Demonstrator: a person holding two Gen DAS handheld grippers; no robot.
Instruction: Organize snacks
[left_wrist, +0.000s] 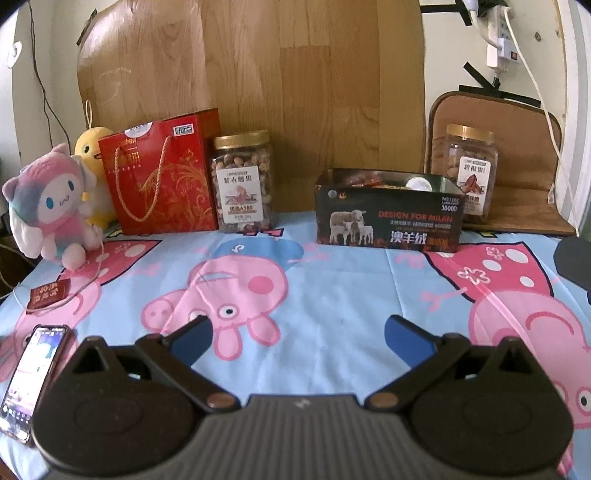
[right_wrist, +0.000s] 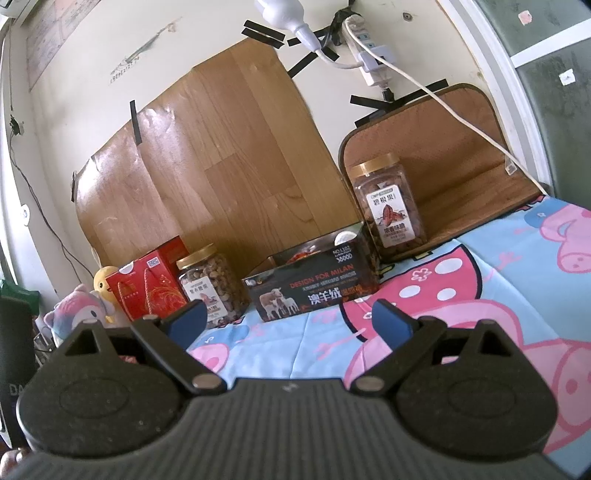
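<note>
Box (left_wrist: 388, 225) lies long axis left-right, open top up, printed side facing cameras. Left gripper (left_wrist: 297, 334) and right gripper (right_wrist: 288, 317): released, empty.

Past the cartoon pig sheet (left_wrist: 332, 280) I see a pink plush (left_wrist: 55, 206) at its far left, a yellow chick plush (left_wrist: 90, 147) just behind that, and a phone (left_wrist: 29, 380) on its near-left edge.

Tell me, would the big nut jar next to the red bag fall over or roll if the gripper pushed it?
The nut jar looks full nearly to its gold lid, so it is probably heavy and would likely slide, not tip. Its sides look fairly flat, so rolling seems unlikely. The clear plastic may be slippery for the open left gripper.
</note>
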